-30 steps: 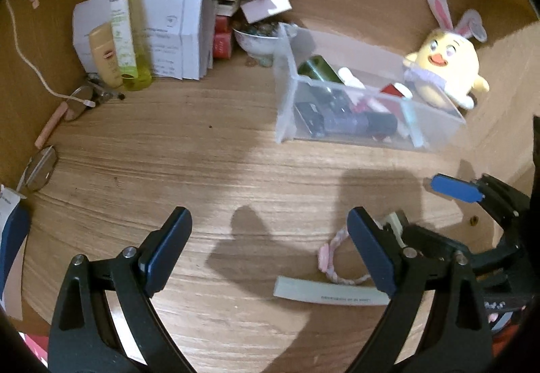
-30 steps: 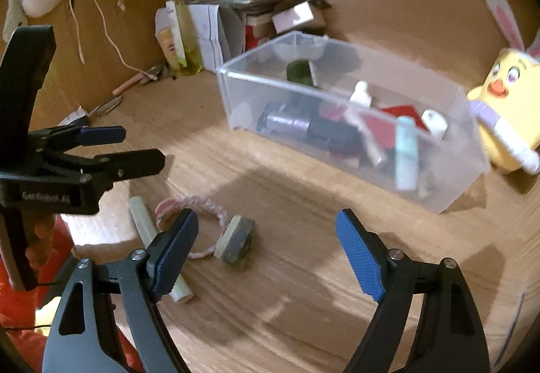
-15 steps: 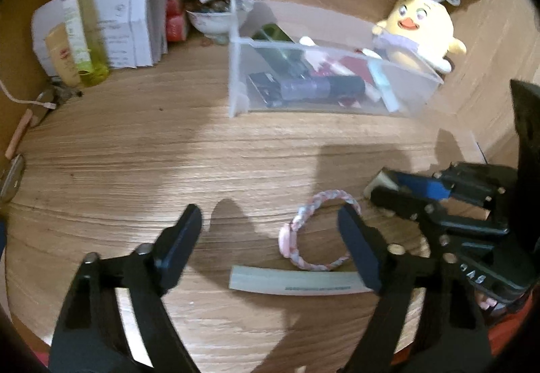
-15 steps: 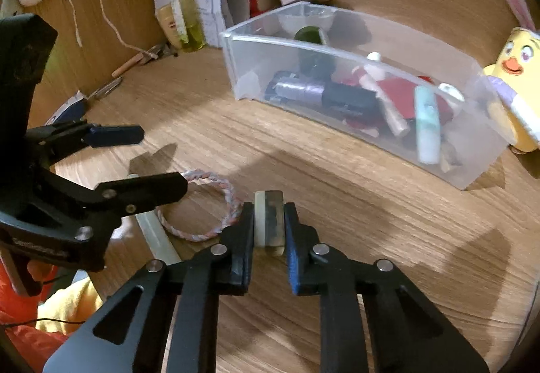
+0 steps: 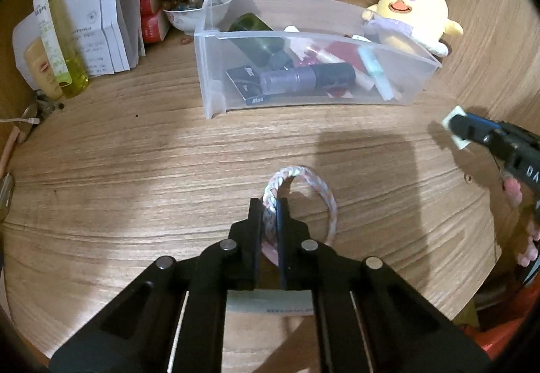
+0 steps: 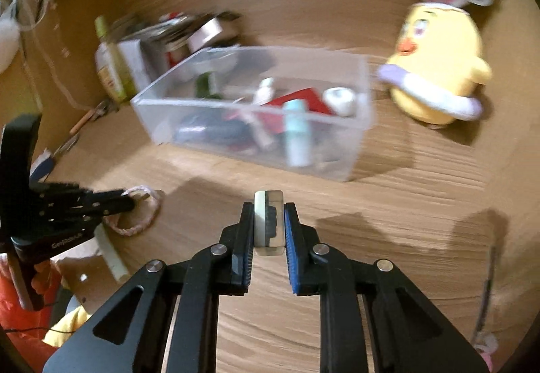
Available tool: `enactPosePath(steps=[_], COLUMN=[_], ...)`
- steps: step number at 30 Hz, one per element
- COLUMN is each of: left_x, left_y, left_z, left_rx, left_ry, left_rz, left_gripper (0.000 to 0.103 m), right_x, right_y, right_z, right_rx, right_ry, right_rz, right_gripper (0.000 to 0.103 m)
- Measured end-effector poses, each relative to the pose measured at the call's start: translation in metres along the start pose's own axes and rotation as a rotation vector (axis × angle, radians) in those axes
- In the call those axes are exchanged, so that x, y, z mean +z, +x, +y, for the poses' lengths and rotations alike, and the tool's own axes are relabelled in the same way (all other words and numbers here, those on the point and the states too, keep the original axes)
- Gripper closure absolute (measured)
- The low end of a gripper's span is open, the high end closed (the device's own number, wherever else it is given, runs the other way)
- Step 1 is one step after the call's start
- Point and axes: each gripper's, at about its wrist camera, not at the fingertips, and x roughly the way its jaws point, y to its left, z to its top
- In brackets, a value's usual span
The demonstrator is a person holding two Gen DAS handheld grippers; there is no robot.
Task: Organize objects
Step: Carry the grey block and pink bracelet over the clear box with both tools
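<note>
Braided ring (image 5: pixel 270 201) and small block (image 6: pixel 268 221), each pinched between closed fingers.

Ring clamped on its near side by the left gripper (image 5: pixel 269 207), far loop lying on the wooden table (image 5: pixel 135 170). Block clamped in the right gripper (image 6: pixel 269 216), held clear above the table, in front of the clear plastic bin (image 6: pixel 357 150) of bottles and tubes. Pale flat strip (image 5: pixel 270 305) just beneath the left gripper. Yellow chick toy (image 5: pixel 413 11) beside the bin's far end.
</note>
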Motion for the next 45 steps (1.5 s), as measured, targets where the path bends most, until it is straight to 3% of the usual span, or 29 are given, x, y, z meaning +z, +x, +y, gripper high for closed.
enactPosePath(steps=[11, 24, 28, 38, 40, 45], left_x=[0.03, 0.065, 0.065, 0.038, 0.034, 0.031], left_y=[-0.032, -0.053, -0.046, -0.001, 0.004, 0.011], left_z=[0.018, 0.016, 0.021, 0.025, 0.025, 0.025], left_rx=[-0.016, -0.032, -0.053, -0.048, -0.05, -0.06], left_ry=[-0.03, -0.014, -0.023, 0.004, 0.009, 0.008], left_rz=[-0.099, -0.196, -0.164, 0.012, 0.031, 0.056], left_gripper=[0.097, 0.097, 0.096, 0.092, 0.082, 0.078], right_x=[0.013, 0.031, 0.037, 0.057, 0.059, 0.063], right_y=[-0.025, -0.02, -0.014, -0.002, -0.002, 0.002], right_z=[-0.041, -0.031, -0.023, -0.007, -0.005, -0.002], right_rx=[-0.099, -0.054, -0.039, -0.007, -0.002, -0.002], right_ry=[0.064, 0.033, 0.017, -0.02, -0.024, -0.033], right_rz=[-0.07, -0.107, -0.109, -0.119, -0.124, -0.119], right_gripper=[0.088, 0.088, 0.088, 0.088, 0.088, 0.088])
